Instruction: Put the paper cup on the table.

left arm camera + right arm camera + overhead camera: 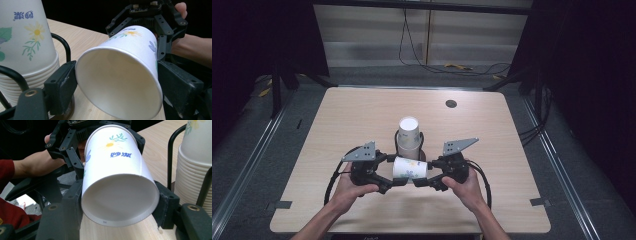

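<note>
Dark room, pale wooden table (362, 115). Both the left gripper (388, 186) and right gripper (428, 182) are pinching one white flower-printed paper cup (410, 169); squeeze harder and it'll probably crumple.

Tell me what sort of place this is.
Probably a recording studio or lab: a lone wooden table on grey carpet, dark curtains at both sides, loose cables along the back wall.
</note>
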`<state>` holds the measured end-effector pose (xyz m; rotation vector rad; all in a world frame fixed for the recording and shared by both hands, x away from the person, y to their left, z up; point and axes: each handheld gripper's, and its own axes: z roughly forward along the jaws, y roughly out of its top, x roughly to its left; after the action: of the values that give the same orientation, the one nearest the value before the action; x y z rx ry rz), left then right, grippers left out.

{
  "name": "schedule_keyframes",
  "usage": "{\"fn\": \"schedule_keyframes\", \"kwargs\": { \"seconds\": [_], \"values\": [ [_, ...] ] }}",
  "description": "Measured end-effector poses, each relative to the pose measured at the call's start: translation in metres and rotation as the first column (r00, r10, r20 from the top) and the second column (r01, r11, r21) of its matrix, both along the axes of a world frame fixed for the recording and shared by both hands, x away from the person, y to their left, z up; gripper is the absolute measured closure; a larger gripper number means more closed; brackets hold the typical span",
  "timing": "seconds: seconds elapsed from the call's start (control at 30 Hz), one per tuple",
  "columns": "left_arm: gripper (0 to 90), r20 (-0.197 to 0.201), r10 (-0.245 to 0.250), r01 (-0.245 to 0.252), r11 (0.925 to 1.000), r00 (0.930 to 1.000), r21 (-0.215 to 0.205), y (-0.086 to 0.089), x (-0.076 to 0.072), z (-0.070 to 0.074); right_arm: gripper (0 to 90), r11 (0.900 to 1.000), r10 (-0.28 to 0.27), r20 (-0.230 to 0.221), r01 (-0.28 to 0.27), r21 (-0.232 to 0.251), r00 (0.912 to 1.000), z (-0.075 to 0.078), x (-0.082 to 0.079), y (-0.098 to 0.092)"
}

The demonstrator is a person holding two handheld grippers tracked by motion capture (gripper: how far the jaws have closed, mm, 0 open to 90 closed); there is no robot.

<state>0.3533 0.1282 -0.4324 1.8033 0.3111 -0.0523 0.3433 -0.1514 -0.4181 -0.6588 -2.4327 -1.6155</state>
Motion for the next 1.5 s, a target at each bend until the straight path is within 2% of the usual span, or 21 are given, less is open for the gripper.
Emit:
{"fn": "schedule_keyframes", "kwargs": {
  "seconds": [0.23, 0.4, 0.6, 0.9, 1.07, 1.3, 1.4, 1.5],
  "values": [
    [18.4, -0.019, -0.013, 0.013, 0.9999, 0.9997, -0.01, -0.002, 0.0, -0.002, 36.2, 1.0, 0.005, 0.002, -0.005, 0.003, 1.0, 0.0, -0.001, -0.001],
    [19.2, -0.026, -0.011, 0.011, 0.9999, 0.9996, 0.003, -0.002, -0.001, 0.0, 36.3, 1.0, 0.017, -0.004, -0.017, 0.015, 0.9998, -0.001, 0.0, 0.0],
    [21.8, -0.015, -0.018, 0.018, 0.9998, 0.9997, -0.001, -0.002, 0.0, 0.0, 35.2, 1.0, 0.024, -0.015, -0.023, 0.02, 0.9996, -0.005, 0.001, -0.003],
    [24.2, -0.007, -0.021, 0.021, 0.9997, 0.9998, -0.008, 0.001, 0.001, 0.003, 30.5, 0.999, 0.031, -0.026, -0.031, -0.007, 0.9992, -0.009, 0.004, 0.0],
    [25.1, -0.015, -0.025, 0.025, 0.9996, 0.9996, -0.01, -0.001, 0.002, 0.004, 27.4, 0.999, 0.013, -0.013, -0.014, -0.046, 0.9998, -0.009, 0.003, 0.002],
    [25.5, -0.025, -0.011, 0.011, 0.9998, 0.9996, -0.014, 0.002, 0.004, 0.004, 24.2, 0.998, -0.02, -0.001, 0.019, -0.062, 0.9998, -0.01, 0.003, 0.002],
    [25.4, -0.033, -0.002, 0.001, 0.9998, 0.9994, -0.02, 0.002, 0.004, 0.004, 23.8, 0.994, -0.029, 0.018, 0.03, -0.106, 0.9994, -0.008, 0.002, 0.003],
    [25.3, -0.033, 0.002, -0.002, 1.0, 0.9995, -0.005, 0.002, 0.004, 0.002, 22.7, 0.993, -0.035, 0.017, 0.037, -0.11, 0.9992, -0.008, 0.002, 0.002]
  ]
}}
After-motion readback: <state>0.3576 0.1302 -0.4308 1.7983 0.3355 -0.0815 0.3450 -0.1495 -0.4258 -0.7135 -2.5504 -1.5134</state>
